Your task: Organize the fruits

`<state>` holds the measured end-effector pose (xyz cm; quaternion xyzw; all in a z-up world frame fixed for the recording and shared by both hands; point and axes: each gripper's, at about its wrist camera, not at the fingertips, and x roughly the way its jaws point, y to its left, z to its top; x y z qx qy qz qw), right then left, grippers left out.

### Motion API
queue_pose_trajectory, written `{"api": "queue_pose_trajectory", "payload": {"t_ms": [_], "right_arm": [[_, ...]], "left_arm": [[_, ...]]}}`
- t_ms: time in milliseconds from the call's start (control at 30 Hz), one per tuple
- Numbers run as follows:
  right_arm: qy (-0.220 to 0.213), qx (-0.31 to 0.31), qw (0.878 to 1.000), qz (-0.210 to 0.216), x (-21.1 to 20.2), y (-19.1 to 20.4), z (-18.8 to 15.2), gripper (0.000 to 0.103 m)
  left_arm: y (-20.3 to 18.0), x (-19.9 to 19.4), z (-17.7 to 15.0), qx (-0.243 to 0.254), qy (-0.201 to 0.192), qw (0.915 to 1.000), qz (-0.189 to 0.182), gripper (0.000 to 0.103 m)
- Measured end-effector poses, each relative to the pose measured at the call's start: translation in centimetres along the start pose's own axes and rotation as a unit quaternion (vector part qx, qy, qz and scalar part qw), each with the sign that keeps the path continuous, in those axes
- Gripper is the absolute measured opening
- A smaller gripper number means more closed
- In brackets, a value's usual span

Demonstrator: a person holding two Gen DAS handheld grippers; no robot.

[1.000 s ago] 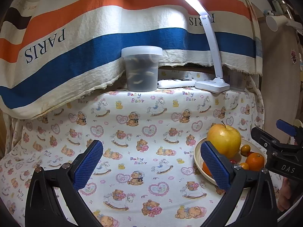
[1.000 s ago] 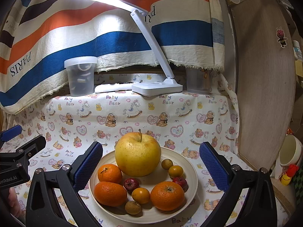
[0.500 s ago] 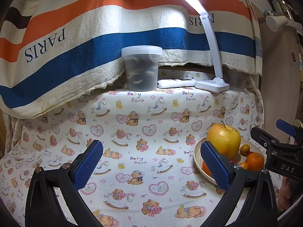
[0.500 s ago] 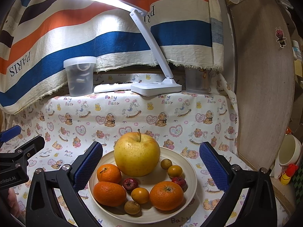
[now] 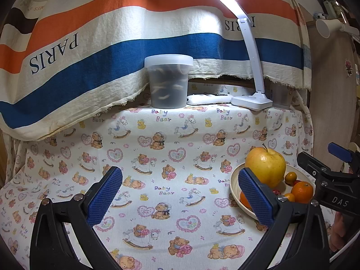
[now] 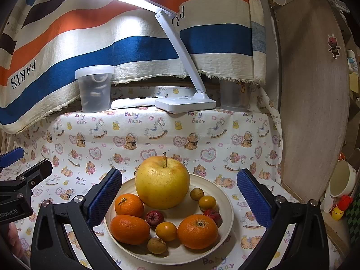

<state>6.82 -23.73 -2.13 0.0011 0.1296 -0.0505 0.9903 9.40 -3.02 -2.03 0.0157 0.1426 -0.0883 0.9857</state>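
All the fruit sits on one cream plate point(image 6: 227, 204), both tongs wide and empty.

Taking the plate as the mark: well to its left the left gripper point(image 5: 180, 195) hangs over bare bear-print cloth point(image 5: 157, 157), blue pads spread, nothing between them. On the plate, from its left side, lie two tangerines point(image 6: 129, 204), behind them the big yellow apple point(image 6: 162, 183), then small red and yellow fruits, a third tangerine point(image 6: 197, 231) at the front right. The right gripper point(image 6: 180, 199) hovers just before the plate, spread wide around it. Fruit gathered this way fits a finished sort as well as a mixed heap awaiting one; I cannot tell which.
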Motion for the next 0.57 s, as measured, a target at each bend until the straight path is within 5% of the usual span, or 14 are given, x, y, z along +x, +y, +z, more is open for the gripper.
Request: {"api": "queue_pose_trajectory", "payload": {"t_ms": [567], "right_arm": [[0.001,0.001,1.000,-0.003,0.03,-0.01,0.04,0.102]], "left_arm": [[-0.04,-0.09,-0.03,0.000,0.002,1.0000,-0.003,0.102]]}}
